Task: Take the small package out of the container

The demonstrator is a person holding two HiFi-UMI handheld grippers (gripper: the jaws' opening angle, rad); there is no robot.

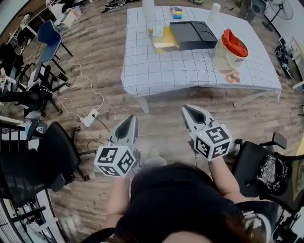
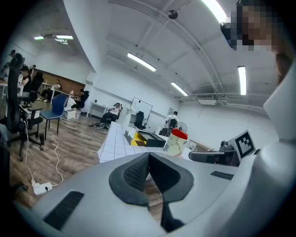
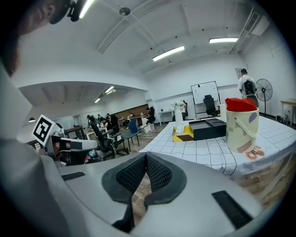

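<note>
A black open box (image 1: 192, 34) lies on the white gridded table (image 1: 156, 71), with a yellow and brown package (image 1: 165, 42) touching its left side. A cream bag with red contents (image 1: 231, 49) stands at the table's right. Both grippers are held over the floor, well short of the table. My left gripper (image 1: 129, 121) is shut with nothing in it, its pads (image 2: 138, 172) meeting. My right gripper (image 1: 188, 110) is shut and empty too, its pads (image 3: 157, 173) pressed together. The right gripper view shows the box (image 3: 210, 128) and the bag (image 3: 241, 124) ahead.
Office chairs (image 1: 45, 161) and cables with a power strip (image 1: 89, 117) occupy the floor at left. Another chair (image 1: 266, 166) stands at right. A coloured block stack (image 1: 176, 12) and white cups (image 1: 214, 11) sit at the table's far edge. People sit at desks in the background.
</note>
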